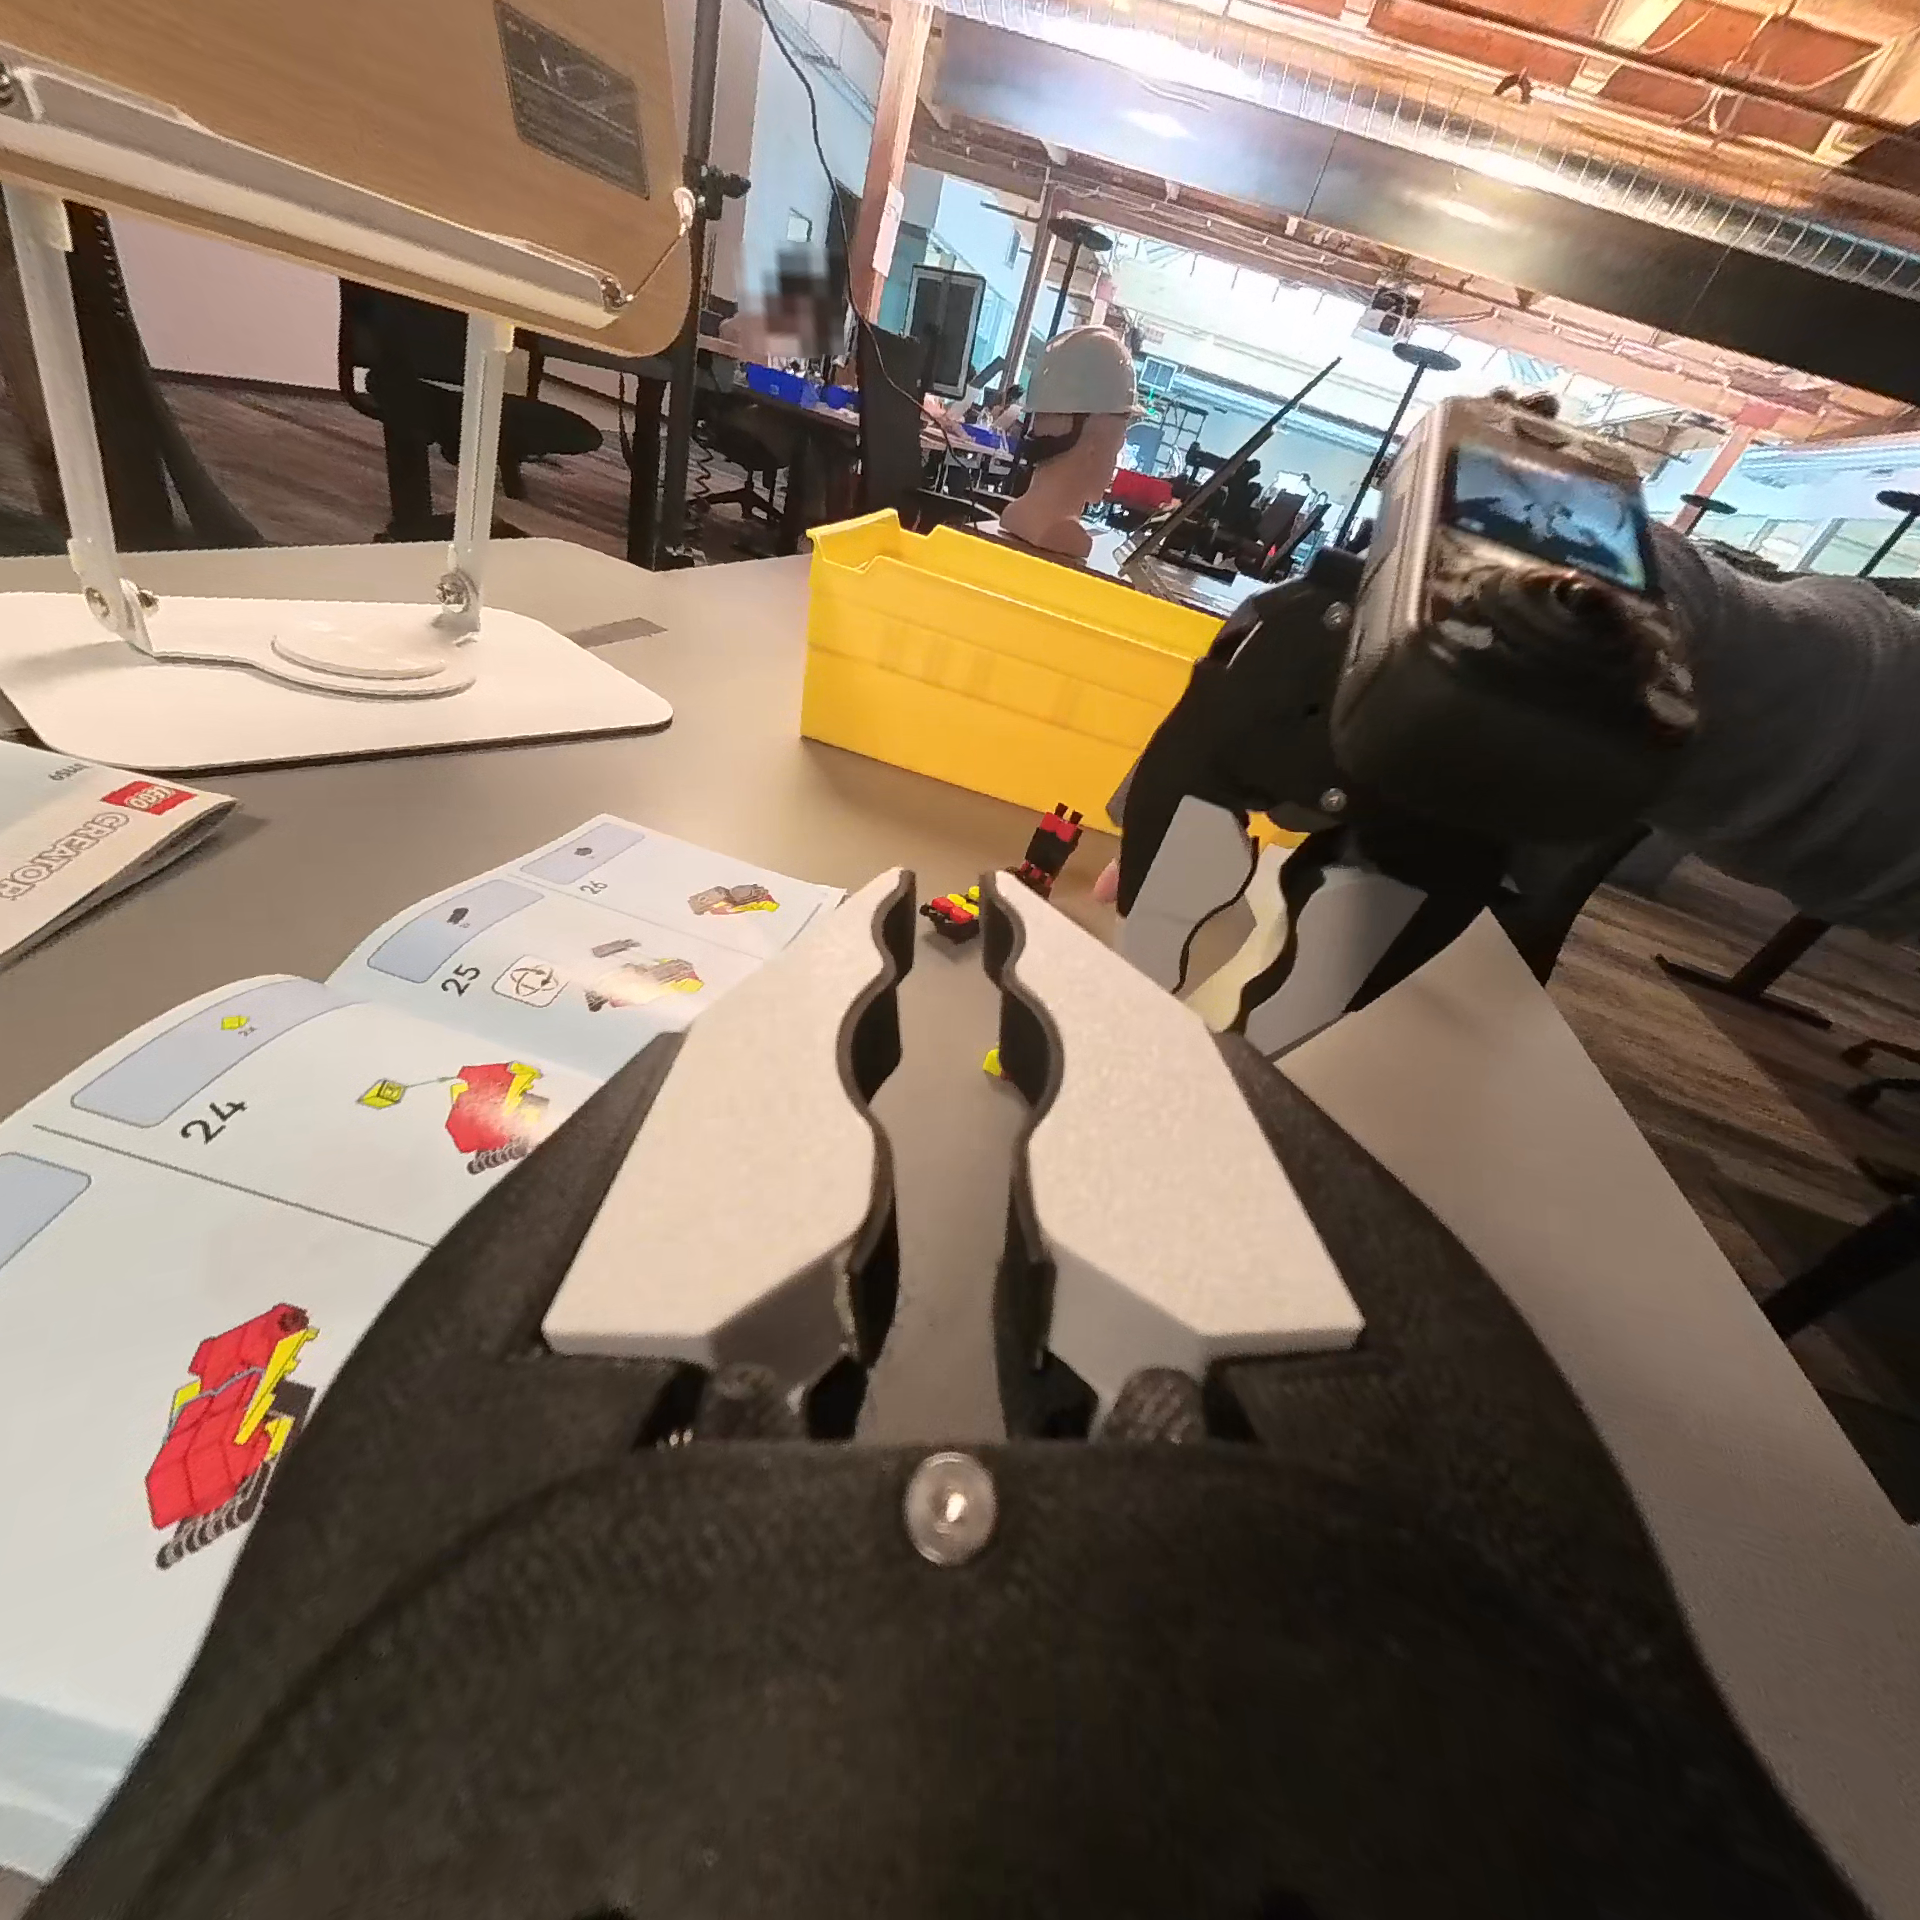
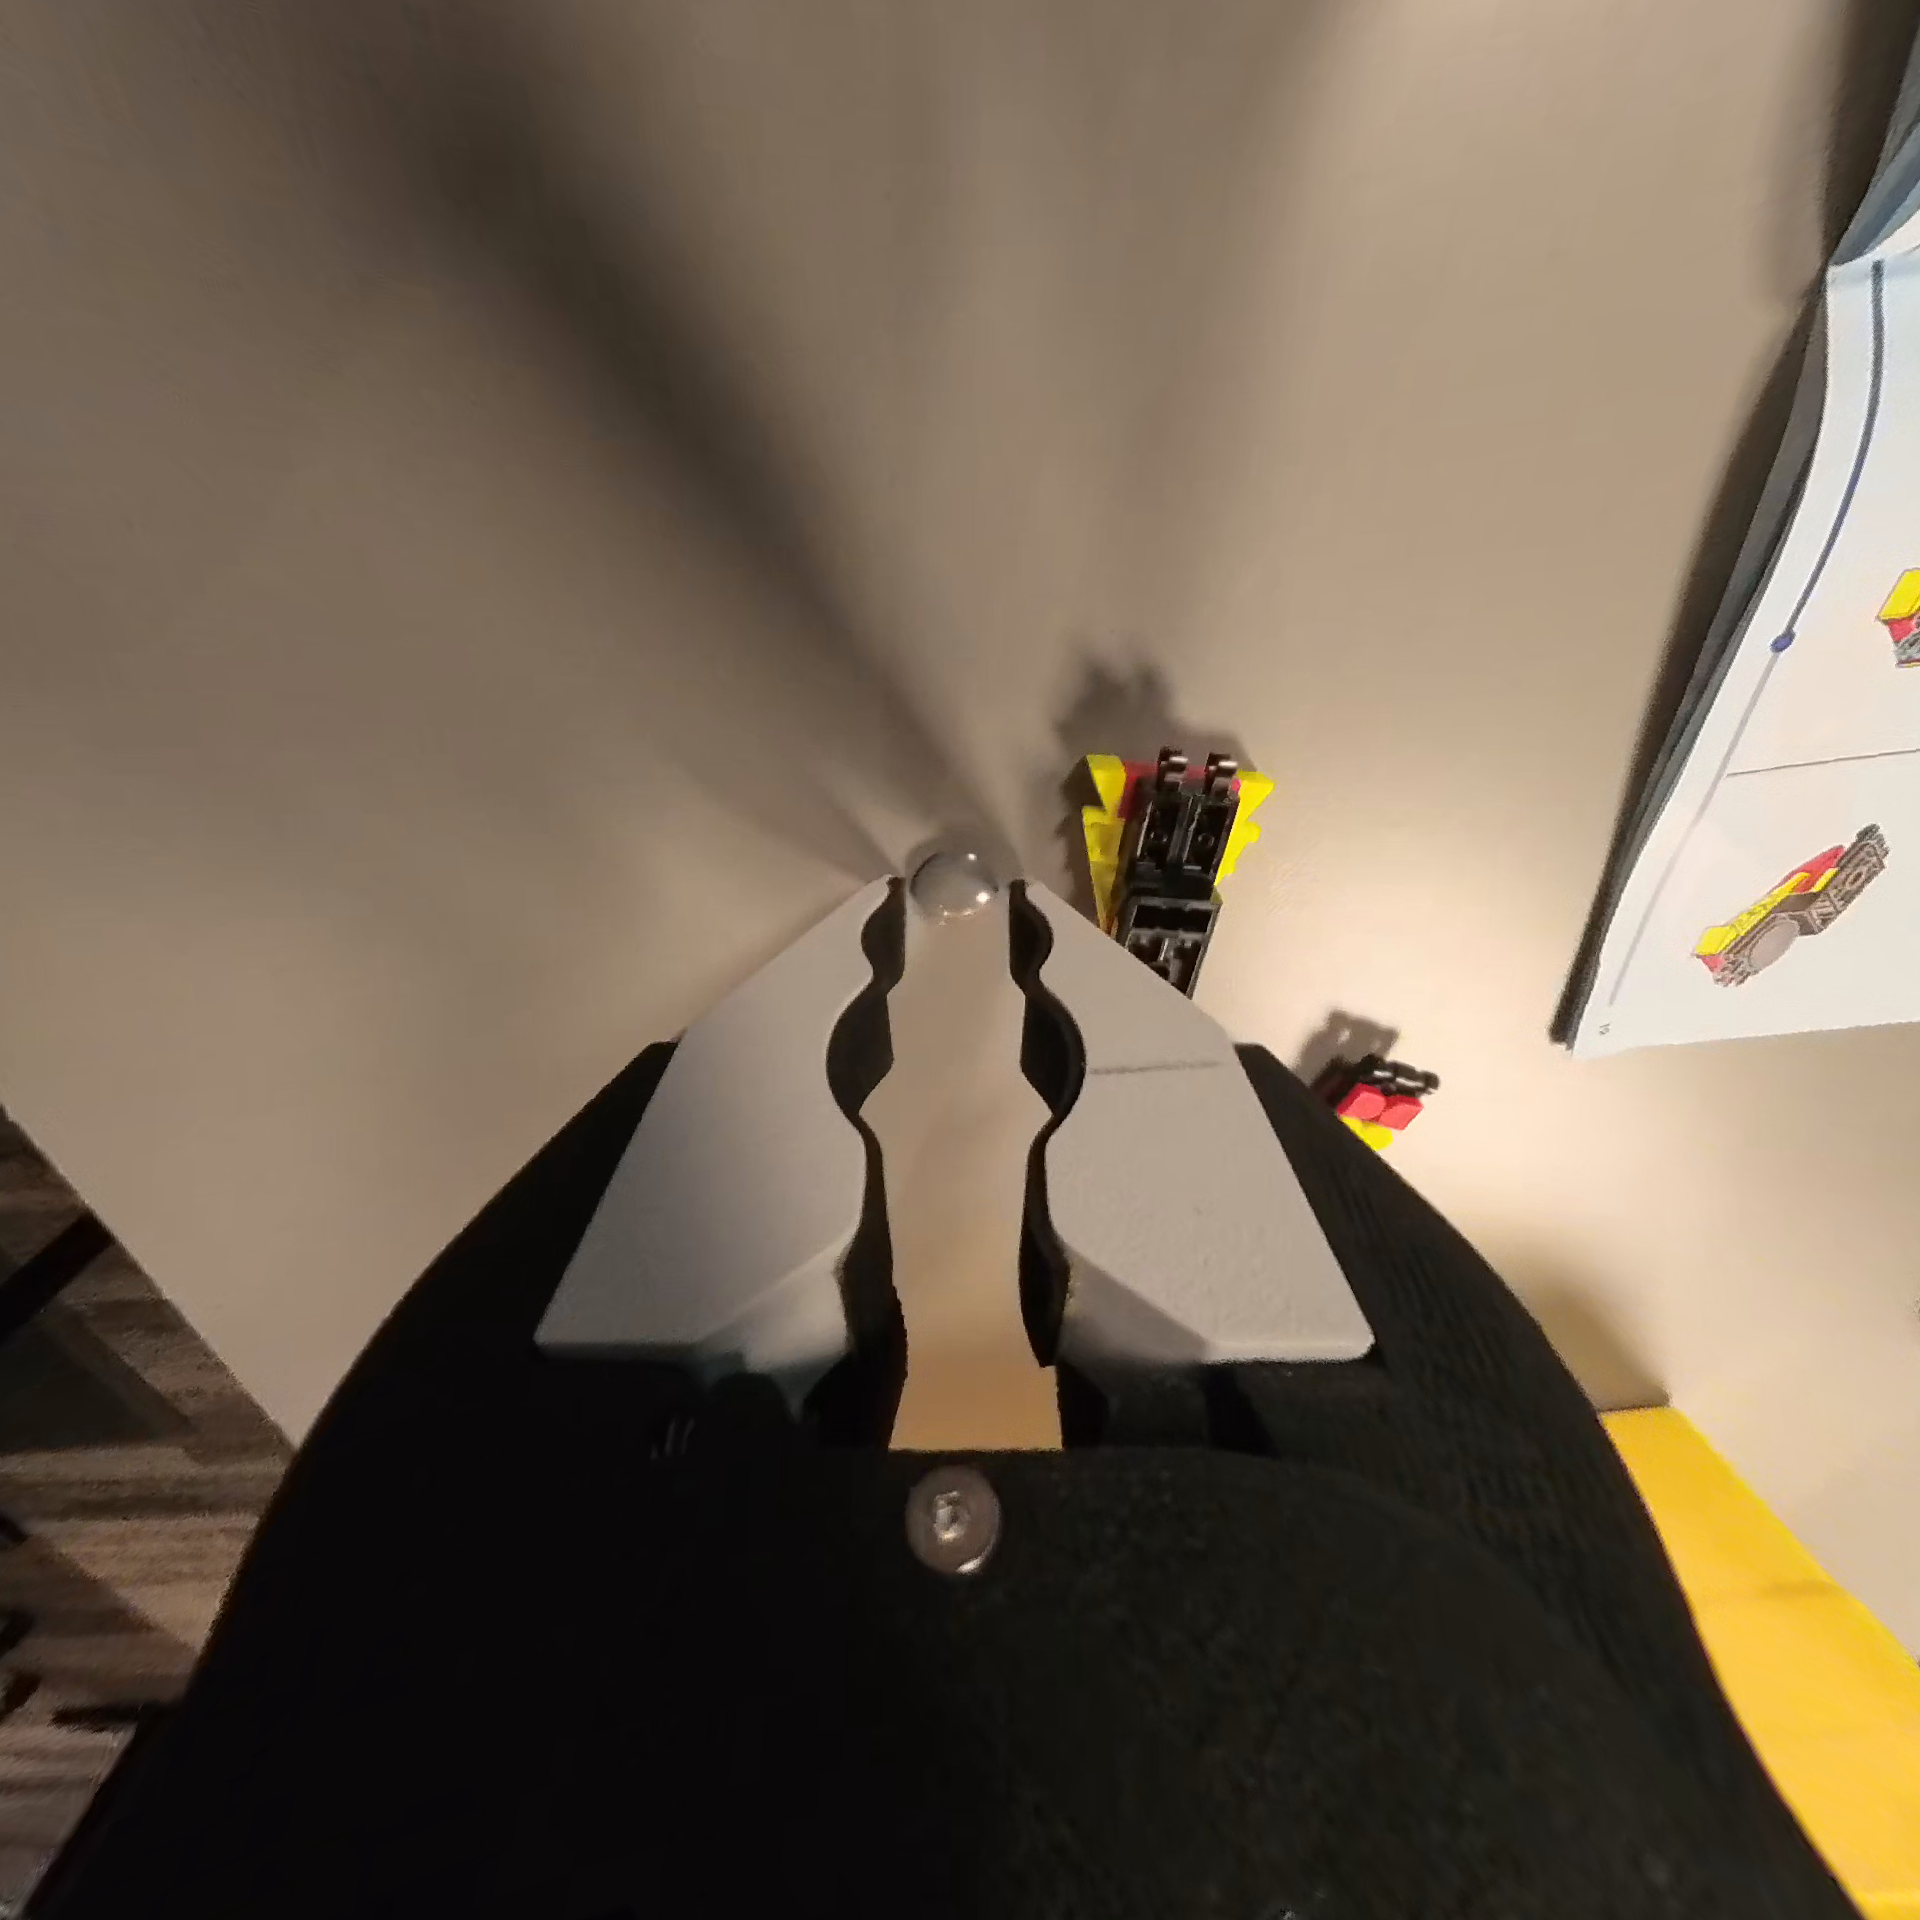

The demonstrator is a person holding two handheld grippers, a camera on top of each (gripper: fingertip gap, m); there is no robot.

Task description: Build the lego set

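My left gripper [image 1: 951, 894] is open and empty, low over the grey table [image 1: 727, 769]. Just beyond its tips lies a small red, yellow and black Lego piece [image 1: 951, 916]. A red and black piece [image 1: 1051, 847] stands behind it, and a tiny yellow piece [image 1: 994, 1062] lies by my right finger. My right gripper [image 2: 953, 894] points down at the table, its jaws apart on either side of a small grey round piece [image 2: 953, 883]. The yellow, red and black Lego model [image 2: 1164, 862] lies underside up to its right. The right gripper also shows in the left wrist view [image 1: 1216, 987].
An open instruction booklet [image 1: 416, 1039] lies left of my left gripper. A yellow bin [image 1: 987, 665] stands at the back. A stand with a wooden board [image 1: 312, 156] and white base [image 1: 312, 665] is at the far left. The table edge [image 1: 1662, 1299] runs on the right. The left gripper's tips are roughly 15 centimetres from the right gripper's.
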